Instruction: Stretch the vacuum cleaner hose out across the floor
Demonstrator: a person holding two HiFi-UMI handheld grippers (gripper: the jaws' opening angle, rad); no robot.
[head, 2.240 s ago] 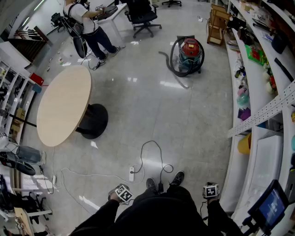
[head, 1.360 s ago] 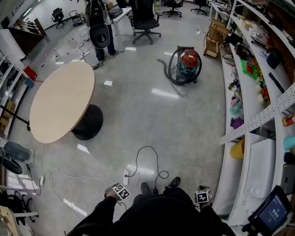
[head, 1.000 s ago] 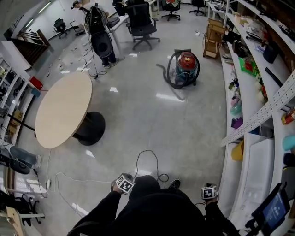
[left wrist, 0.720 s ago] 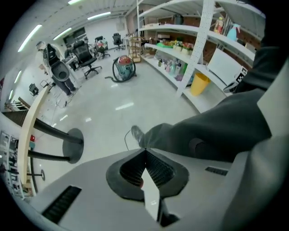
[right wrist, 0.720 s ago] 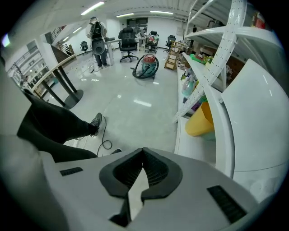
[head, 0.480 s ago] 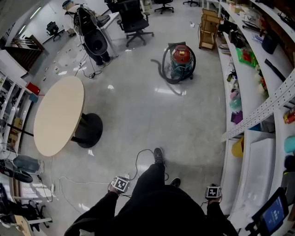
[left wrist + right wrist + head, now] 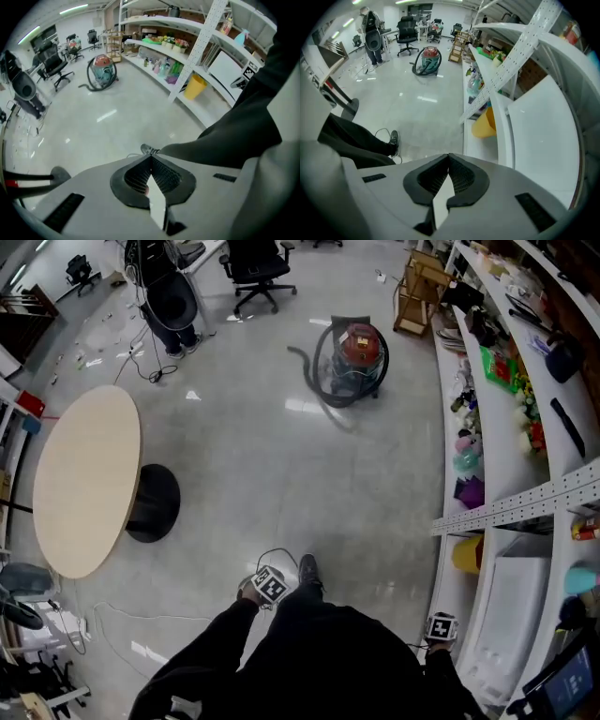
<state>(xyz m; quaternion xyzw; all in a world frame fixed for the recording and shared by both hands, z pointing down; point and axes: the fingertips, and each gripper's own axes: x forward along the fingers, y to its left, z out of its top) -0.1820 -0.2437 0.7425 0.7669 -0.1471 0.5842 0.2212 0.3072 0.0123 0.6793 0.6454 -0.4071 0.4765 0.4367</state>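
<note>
Both hand-held grippers had their jaws closed tight, with nothing between them. The left gripper [image 7: 151,157] hung at the lower centre of the head view, just beside a shoe [image 7: 308,570]. The right gripper [image 7: 449,154] sat at the lower right. The vacuum cleaner [image 7: 359,351] stood at the upper centre, well apart from both, its hose [image 7: 302,367] looped around it. From above, marker cubes and dark sleeves hid the jaws.
</note>
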